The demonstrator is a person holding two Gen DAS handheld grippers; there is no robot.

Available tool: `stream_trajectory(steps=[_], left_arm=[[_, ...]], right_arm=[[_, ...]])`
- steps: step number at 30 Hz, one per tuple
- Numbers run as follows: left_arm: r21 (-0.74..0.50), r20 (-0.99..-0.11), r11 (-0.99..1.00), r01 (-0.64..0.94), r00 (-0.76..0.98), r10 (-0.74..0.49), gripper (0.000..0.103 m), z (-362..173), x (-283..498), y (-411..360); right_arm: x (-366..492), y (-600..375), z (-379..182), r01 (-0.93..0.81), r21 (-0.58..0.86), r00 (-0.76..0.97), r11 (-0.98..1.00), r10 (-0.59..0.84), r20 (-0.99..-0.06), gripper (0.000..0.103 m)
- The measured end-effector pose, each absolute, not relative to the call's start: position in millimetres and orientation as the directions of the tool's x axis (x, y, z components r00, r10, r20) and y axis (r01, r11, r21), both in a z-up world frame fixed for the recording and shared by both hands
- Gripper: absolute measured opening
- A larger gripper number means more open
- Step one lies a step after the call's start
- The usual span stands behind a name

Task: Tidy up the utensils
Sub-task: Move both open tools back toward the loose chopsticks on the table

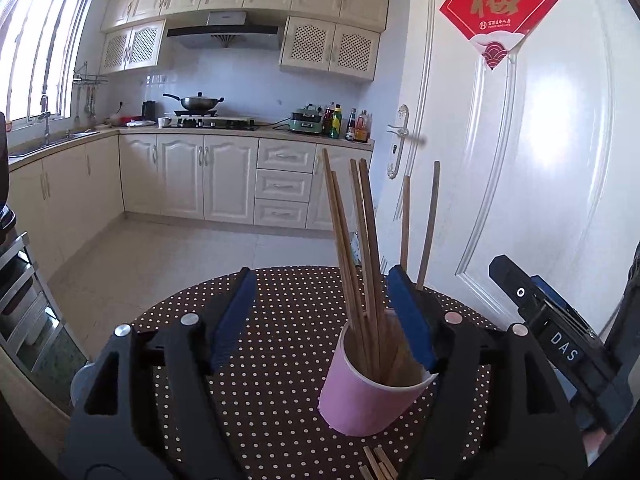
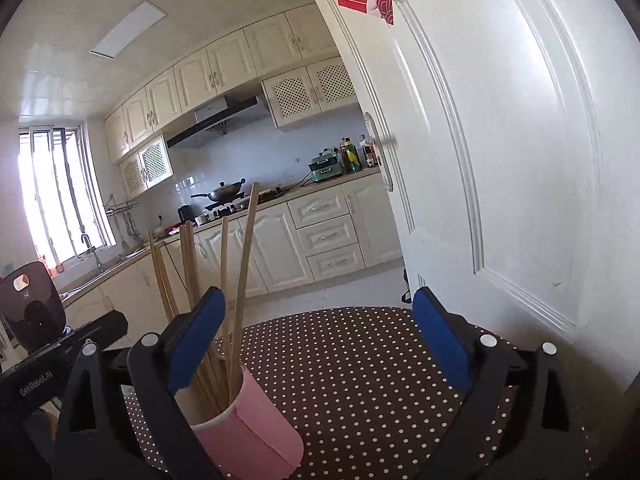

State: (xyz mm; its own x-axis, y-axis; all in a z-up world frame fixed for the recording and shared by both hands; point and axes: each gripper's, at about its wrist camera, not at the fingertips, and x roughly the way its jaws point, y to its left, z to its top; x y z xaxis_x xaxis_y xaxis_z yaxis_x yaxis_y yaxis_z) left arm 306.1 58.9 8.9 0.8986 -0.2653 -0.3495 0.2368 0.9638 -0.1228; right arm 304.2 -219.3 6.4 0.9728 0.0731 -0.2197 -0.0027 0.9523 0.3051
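Loose chopsticks [image 1: 378, 465]: a few short ends of wooden sticks lie flat on the cloth just in front of the pink paper cup, at the near edge of the left wrist view.
Left gripper [image 1: 320, 320]: black frame, blue pads, jaws spread apart; the pink paper cup stands between them, close against the right-hand pad, though I cannot tell whether that pad touches the rim. The other pad stands well clear of the cup.
Pink paper cup [image 1: 362, 394]: a round pink paper cup, upright on the desk, open at the top.
Standing chopsticks [image 1: 362, 248]: a bundle of long wooden chopsticks stands in the cup, leaning and fanned out; two lean away to the cup's right side.
Right gripper [image 2: 318, 336]: the same black-and-blue make, jaws wide apart with nothing between them; the cup sits beside its left pad, outside the gap.
Desk [image 2: 360, 380]: round, covered in brown cloth with white dots, carrying the cup.
White panelled door [image 1: 520, 140]: beyond the cup to its right, with a red diamond-shaped paper on it.
Cream kitchen cabinets [image 1: 192, 176]: far behind the cup, along the back wall.
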Motion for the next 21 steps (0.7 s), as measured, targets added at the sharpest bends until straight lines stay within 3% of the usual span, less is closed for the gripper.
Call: stream_trajectory(steps=[14,21], left_arm=[[-0.078,-0.340,0.979,0.191,0.918,-0.206,0.072,5.1,271.7,67.5],[-0.068,-0.379,0.981,0.179,0.905,-0.192,0.073,-8.5,255.1,69.8]], right_arm=[[262.4,-226.7,11.1,-0.058,0.259,0.973,0.964,0.113,-0.201,0.094],[247.2,-224.9,10.9,-0.092,0.208,0.955,0.974,0.146,-0.260,0.095]])
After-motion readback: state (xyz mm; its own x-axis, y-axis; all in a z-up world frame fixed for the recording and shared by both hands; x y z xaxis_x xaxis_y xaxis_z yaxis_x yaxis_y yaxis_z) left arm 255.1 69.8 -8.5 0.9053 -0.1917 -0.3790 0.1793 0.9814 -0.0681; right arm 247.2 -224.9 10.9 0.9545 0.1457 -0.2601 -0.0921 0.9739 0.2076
